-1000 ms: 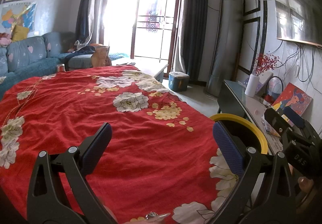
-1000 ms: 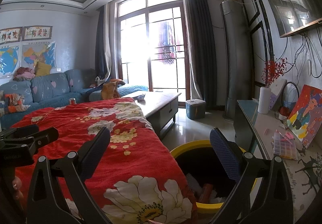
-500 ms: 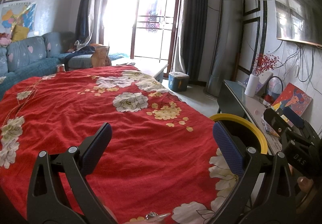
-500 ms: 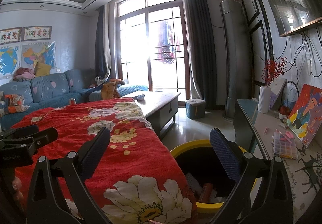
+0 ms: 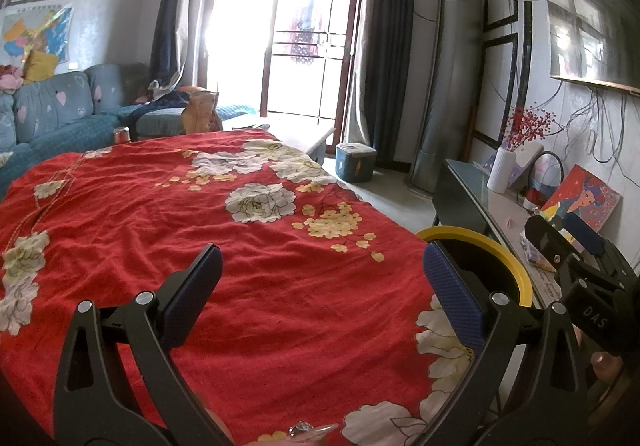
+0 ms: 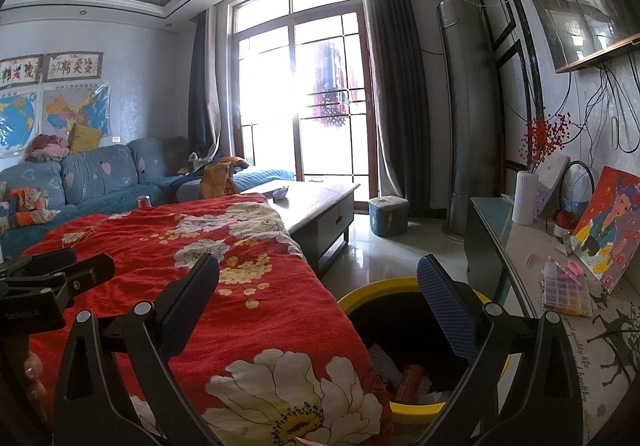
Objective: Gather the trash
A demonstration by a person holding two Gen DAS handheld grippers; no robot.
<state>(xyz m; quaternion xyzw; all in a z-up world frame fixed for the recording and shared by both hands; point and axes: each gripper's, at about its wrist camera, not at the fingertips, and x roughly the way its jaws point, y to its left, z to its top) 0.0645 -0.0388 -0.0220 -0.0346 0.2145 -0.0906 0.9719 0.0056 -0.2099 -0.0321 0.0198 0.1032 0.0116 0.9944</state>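
We find both the left gripper (image 5: 322,280) and right gripper (image 6: 318,292) spread, empty; binned scraps (image 6: 414,380) look light, crushable, best pinched at an edge.

A lived-in home sitting room is shown. Along the far left wall a blue fabric sofa with heart patterns (image 6: 100,177) is set, and coloured wall maps (image 6: 52,113) are pinned above it. Tall glazed balcony doors (image 6: 320,101) are flanked by dark grey curtains (image 6: 392,85) at the far end. A low wooden coffee table with a drawer (image 6: 320,205) is partly covered by a red cloth printed with white and yellow flowers (image 5: 200,246). On the right, a tall silver standing air conditioner (image 5: 448,85), a white ribbed vase of red berries (image 6: 526,201) and a colourful painted canvas (image 6: 608,221) are seen on a long sideboard (image 6: 532,258).
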